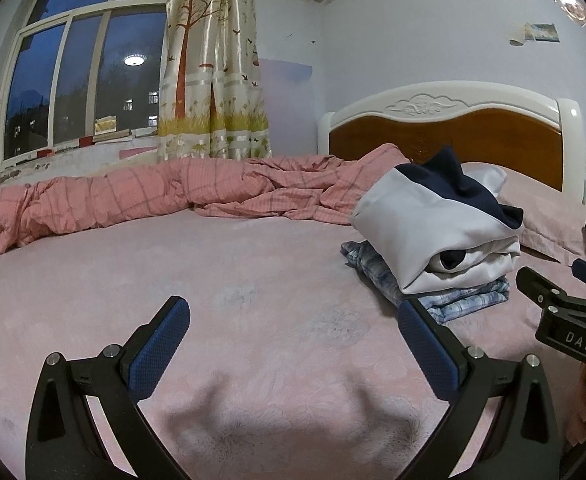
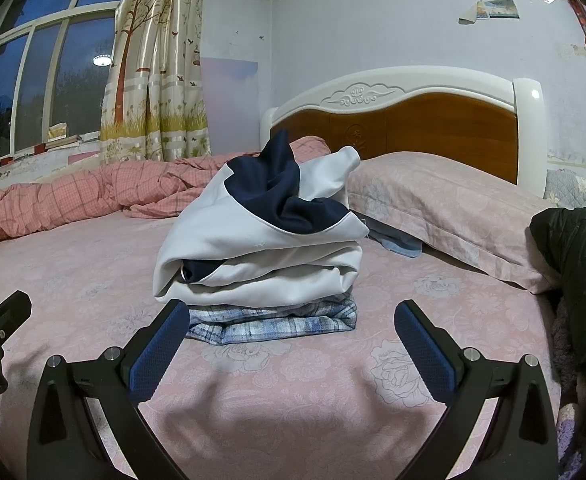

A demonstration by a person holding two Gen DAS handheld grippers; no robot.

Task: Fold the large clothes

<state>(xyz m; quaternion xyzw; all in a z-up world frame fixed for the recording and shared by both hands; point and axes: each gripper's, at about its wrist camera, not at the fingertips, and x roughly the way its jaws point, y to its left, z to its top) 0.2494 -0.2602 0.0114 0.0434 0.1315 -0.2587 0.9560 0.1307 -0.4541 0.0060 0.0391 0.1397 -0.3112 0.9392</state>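
Observation:
A folded white and navy garment [image 2: 261,256] lies on top of a folded blue plaid garment [image 2: 277,322] on the pink bed sheet [image 2: 293,380]. The same stack shows at the right in the left wrist view, the white and navy garment [image 1: 433,224] over the plaid one [image 1: 453,300]. My right gripper [image 2: 293,320] is open and empty, just in front of the stack. My left gripper [image 1: 293,316] is open and empty over bare sheet [image 1: 253,280], left of the stack. The right gripper's tip [image 1: 565,304] shows at the right edge of the left wrist view.
A rumpled pink checked duvet [image 1: 153,196] lies along the far side under the window. A pink pillow [image 2: 445,208] rests against the wooden headboard [image 2: 413,128]. A dark jacket [image 2: 577,272] lies at the right edge. A blue cloth [image 2: 401,246] peeks out behind the stack.

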